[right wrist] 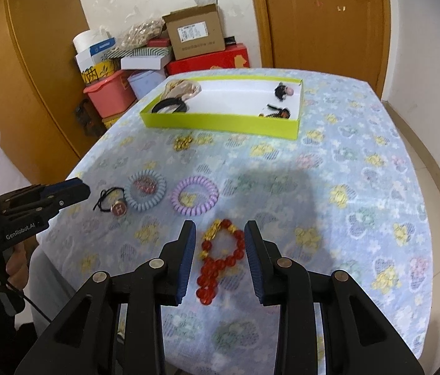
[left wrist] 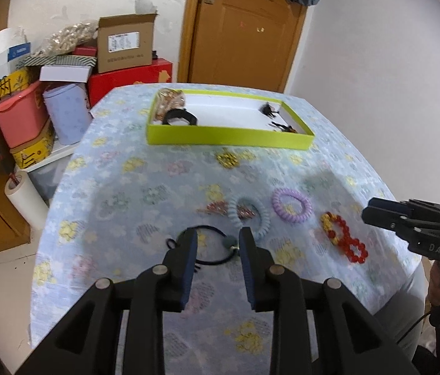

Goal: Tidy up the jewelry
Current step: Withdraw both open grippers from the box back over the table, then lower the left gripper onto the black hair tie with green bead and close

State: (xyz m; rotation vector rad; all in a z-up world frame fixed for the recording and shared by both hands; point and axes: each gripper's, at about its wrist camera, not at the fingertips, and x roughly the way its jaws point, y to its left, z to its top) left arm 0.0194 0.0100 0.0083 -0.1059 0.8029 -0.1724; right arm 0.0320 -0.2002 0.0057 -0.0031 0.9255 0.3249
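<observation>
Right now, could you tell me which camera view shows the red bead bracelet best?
The right wrist view: the red bead bracelet lies centred, sharp and unobstructed on the tablecloth, between the right tongs. The left wrist view shows it off to the right, smaller and slightly blurred.

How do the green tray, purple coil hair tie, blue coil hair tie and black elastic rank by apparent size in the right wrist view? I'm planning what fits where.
1. green tray
2-3. purple coil hair tie and blue coil hair tie: alike, unranked
4. black elastic

tray's (right wrist: 220, 125) small dark items indistinct
</observation>
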